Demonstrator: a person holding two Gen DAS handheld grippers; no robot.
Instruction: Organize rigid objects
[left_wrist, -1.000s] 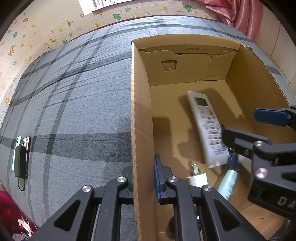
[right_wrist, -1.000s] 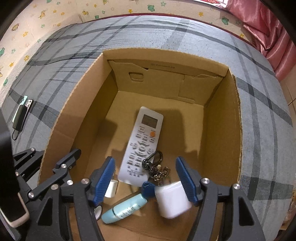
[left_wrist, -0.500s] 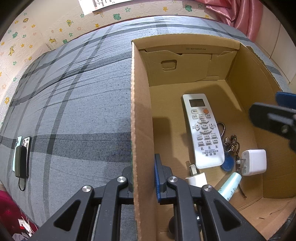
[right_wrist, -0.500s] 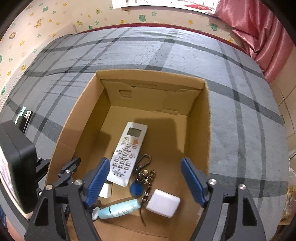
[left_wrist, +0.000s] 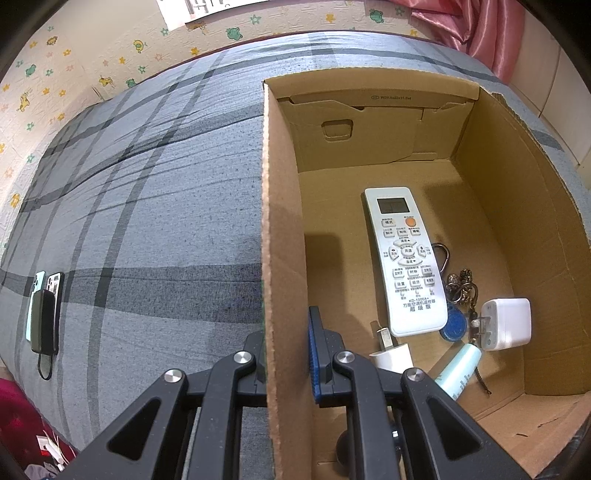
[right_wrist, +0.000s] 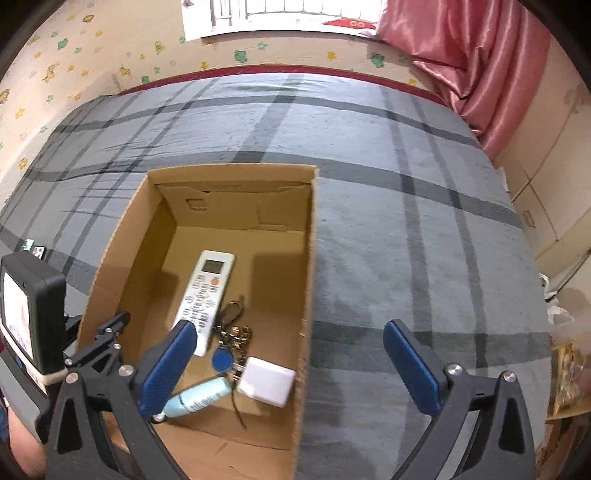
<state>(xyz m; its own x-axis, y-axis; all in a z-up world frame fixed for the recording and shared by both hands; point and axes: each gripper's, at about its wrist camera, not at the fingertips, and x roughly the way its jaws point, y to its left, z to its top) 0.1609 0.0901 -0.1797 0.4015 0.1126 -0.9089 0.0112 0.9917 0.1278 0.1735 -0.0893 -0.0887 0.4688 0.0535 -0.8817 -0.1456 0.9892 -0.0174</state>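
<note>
The white charger block (right_wrist: 266, 380) lies on the floor of the cardboard box (right_wrist: 308, 280), below and between the right gripper's (right_wrist: 291, 369) jaws as that camera sees it, in the near corner by the box's right wall. Its prongs face the key bunch with the blue fob (right_wrist: 221, 357); the pale blue tube (right_wrist: 199, 397) lies just beside it, partly behind the left jaw, and the white remote (right_wrist: 205, 291) lies further in. A second small white plug (left_wrist: 391, 354) sits just ahead of the left gripper (left_wrist: 286, 354), near the remote's lower end.

The drop-off step looks finished: the right jaws have just been opening and now stand at full spread with nothing between the pads, well clear above the block. No loose rigid object is evident on the bed (right_wrist: 388, 221) near these jaws, though two phones (left_wrist: 44, 310) lie far off to the side of the left jaws. The next move probably calls for scanning for another item, or ending.

The left gripper is clamped narrow on the box's left wall, one pad each side, pitched steeply down. The right gripper also points steeply down, straddling the box's right wall from above.
</note>
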